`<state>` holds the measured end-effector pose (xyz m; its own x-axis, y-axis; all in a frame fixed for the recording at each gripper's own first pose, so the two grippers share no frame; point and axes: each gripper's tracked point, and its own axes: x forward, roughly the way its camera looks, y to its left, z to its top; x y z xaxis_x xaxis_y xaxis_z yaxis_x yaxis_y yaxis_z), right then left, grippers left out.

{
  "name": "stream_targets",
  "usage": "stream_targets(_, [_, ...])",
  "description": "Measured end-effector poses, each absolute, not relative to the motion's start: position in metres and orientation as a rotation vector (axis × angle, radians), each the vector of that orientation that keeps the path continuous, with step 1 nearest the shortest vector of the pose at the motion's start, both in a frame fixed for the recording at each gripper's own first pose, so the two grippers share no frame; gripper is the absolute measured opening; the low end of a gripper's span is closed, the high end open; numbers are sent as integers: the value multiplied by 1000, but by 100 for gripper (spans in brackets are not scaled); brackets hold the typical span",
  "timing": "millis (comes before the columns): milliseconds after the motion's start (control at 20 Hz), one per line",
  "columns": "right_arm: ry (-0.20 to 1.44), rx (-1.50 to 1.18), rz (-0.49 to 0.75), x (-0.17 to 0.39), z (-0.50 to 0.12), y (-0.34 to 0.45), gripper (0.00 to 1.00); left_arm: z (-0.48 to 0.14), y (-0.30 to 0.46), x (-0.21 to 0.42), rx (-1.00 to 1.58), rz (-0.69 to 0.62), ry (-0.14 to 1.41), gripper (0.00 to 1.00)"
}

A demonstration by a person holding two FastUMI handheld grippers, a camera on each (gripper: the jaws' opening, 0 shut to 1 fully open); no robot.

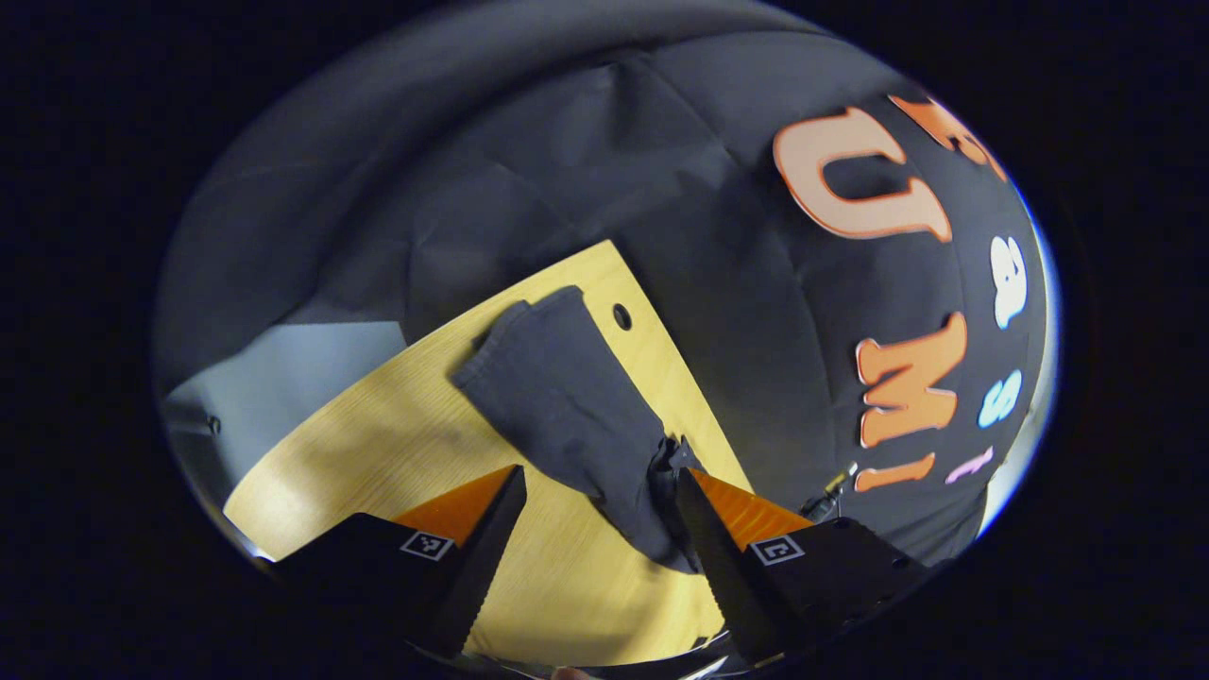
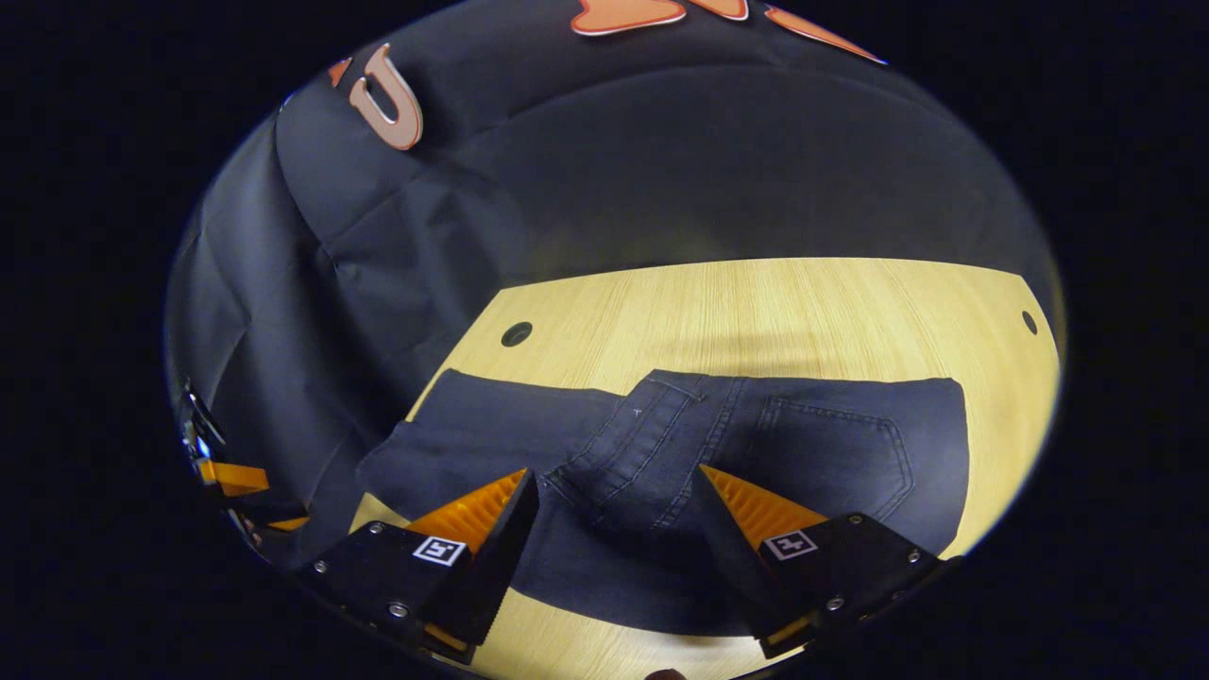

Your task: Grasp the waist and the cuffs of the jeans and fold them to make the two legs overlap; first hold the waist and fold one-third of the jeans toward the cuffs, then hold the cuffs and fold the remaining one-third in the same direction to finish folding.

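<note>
Left gripper view, from left edge to right: pale floor or wall patch at mid-left, then the wooden table (image 1: 397,444) rising on a slant toward the centre, with a small round hole (image 1: 621,315) near its upper corner. Across the table's middle, the jeans (image 1: 567,397) seen end-on as a narrow dark strip running from upper centre down toward lower right, bunched where they meet the right finger. Left gripper (image 1: 599,477) at the bottom, fingers spread wide, gripping nothing; cloth touching or just beside the right finger, contact hard to judge. Right gripper view, again left to right: at the far lower left, a small glimpse of the other gripper near the table's edge; next the table (image 2: 756,302) broad and level, holes at upper left (image 2: 517,333) and far right (image 2: 1029,322). Jeans (image 2: 793,444) here lying flat and broadside, plain leg cloth at left, seamed waist and a back pocket at centre and right. Right gripper (image 2: 619,477) low in frame, fingers wide apart over the waist area, clasping nothing.
</note>
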<state>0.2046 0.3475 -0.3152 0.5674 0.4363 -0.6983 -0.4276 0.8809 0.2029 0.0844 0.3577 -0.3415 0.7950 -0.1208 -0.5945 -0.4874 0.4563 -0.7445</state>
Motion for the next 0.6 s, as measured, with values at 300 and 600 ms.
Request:
stream_targets(300, [813,182,519,194,-252,331,99,-392,398,96,-1229,380,590,98])
stream_targets(600, [824,242,473,191,-223,294,98,-447,411,128,-1242,435,630,98])
